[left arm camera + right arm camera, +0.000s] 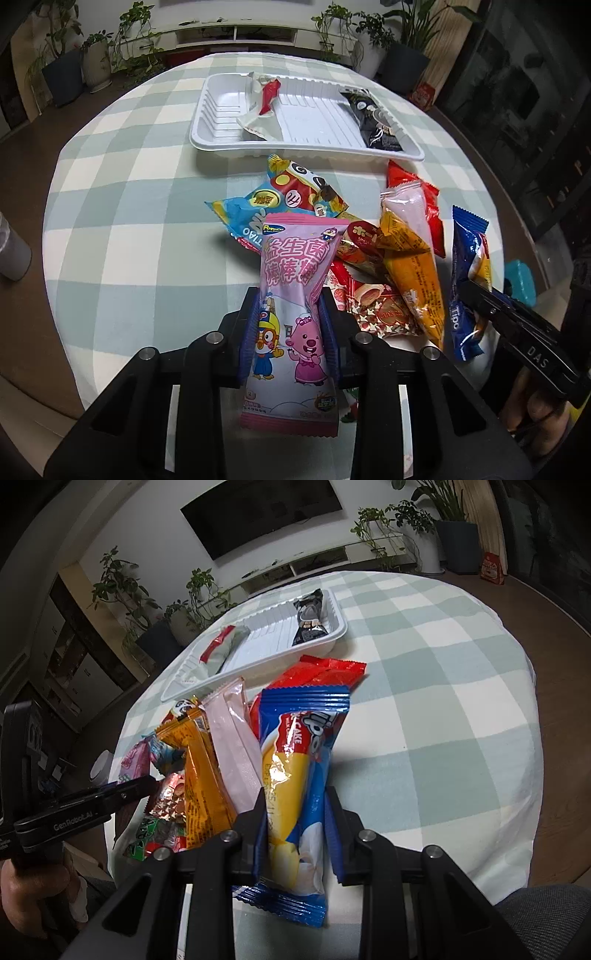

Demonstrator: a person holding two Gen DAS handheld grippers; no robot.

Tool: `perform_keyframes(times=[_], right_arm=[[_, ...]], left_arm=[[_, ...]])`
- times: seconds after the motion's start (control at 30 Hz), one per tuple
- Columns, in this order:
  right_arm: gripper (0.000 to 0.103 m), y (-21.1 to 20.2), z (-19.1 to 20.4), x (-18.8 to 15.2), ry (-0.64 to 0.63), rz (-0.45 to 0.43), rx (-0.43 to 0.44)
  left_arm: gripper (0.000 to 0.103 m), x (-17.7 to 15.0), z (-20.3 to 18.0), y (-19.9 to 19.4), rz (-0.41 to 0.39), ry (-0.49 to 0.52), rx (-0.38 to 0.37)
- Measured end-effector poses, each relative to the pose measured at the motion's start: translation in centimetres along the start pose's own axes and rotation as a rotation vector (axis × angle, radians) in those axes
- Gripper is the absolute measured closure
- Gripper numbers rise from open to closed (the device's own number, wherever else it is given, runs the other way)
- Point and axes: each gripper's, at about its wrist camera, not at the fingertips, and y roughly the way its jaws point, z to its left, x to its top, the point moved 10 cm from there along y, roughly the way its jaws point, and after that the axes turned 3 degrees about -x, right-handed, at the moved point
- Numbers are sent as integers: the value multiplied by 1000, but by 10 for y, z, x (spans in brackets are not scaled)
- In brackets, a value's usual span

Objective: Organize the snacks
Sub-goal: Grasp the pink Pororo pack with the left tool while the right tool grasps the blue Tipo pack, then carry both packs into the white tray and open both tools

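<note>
My left gripper [290, 306] is shut on a pink cartoon lollipop packet [291, 295], held over the near side of the snack pile. My right gripper [295, 805] is shut on a blue Tipo cake packet [299, 775]; that packet also shows in the left wrist view [467, 280]. A white tray [221, 107] lies further back on the table; it also shows in the right wrist view [332, 635]. It holds a white-and-red packet [264, 103] at its left and a black packet [373, 114] at its right.
Loose snacks lie between me and the tray: an orange packet [410, 266], a pale pink one [410, 210], a red one [428, 195], a light blue one [247, 210], a panda one [303, 184]. The checked tablecloth [129, 221] covers a round table. A grey cup [13, 254] stands at the left edge.
</note>
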Motion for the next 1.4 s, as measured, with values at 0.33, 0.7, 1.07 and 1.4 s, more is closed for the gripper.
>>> perform_keyframes(times=[0.33,0.7,1.07,1.4], right_arm=[[74,-7,1,7,25,-32,37],[74,-31,-32,36,172,-46,69],[74,-83,-104,171,184,-249,-90],[74,13,29,244,-107,-101,61]], left_arm=[[74,0,10,-30,-70,-101,-121],[74,37,40,-60,-163,-159,-176],[74,166,71,-73,-236,-109,-128],[74,240,48,23,-111,12,-61]])
